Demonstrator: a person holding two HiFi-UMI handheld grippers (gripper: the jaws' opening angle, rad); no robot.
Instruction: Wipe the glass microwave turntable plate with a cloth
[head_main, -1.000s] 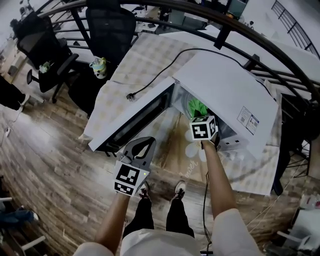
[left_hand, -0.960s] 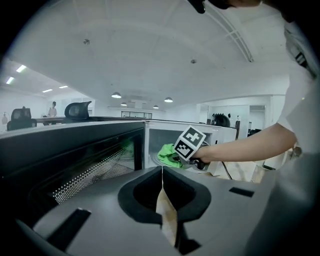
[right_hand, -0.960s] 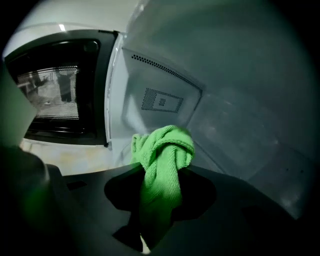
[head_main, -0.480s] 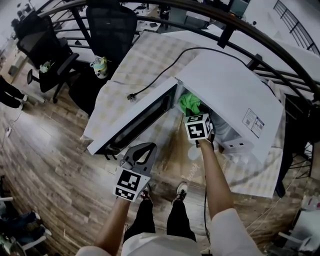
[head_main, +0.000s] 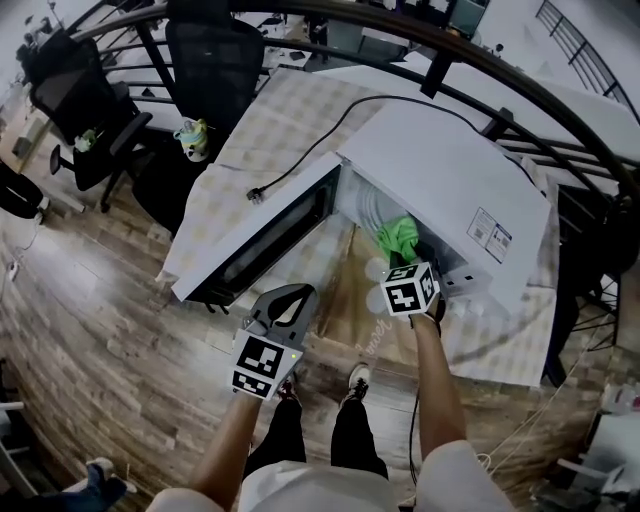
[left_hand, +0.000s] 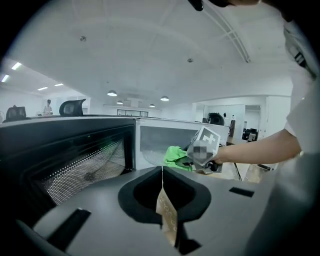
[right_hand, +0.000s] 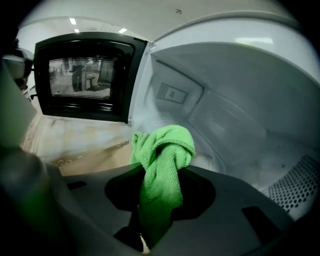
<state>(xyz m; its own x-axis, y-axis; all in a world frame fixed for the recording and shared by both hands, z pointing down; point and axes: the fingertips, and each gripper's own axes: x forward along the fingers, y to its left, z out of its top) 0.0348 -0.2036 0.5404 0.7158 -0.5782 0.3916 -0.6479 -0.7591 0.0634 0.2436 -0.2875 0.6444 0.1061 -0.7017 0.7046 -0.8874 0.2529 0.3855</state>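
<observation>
The fingers of the right gripper (right_hand: 150, 210) are clamped on the one green cloth (right_hand: 162, 150), which bunches up out of them at the mouth of the single white microwave (head_main: 450, 180). The fingers of the left gripper (left_hand: 165, 212) are pressed together with nothing between them; it hangs well apart from the cloth, in front of the microwave's one door (head_main: 270, 240), which stands swung wide open. The glass turntable plate (head_main: 370, 212) shows only faintly, as a pale curved rim on the cavity floor just behind the cloth; whether the cloth touches it cannot be told. Each of the two grippers carries one marker cube. The microwave sits on one table (head_main: 290, 110) with a checked cover, where one black power cord (head_main: 330, 140) lies, its plug loose on the cover.
</observation>
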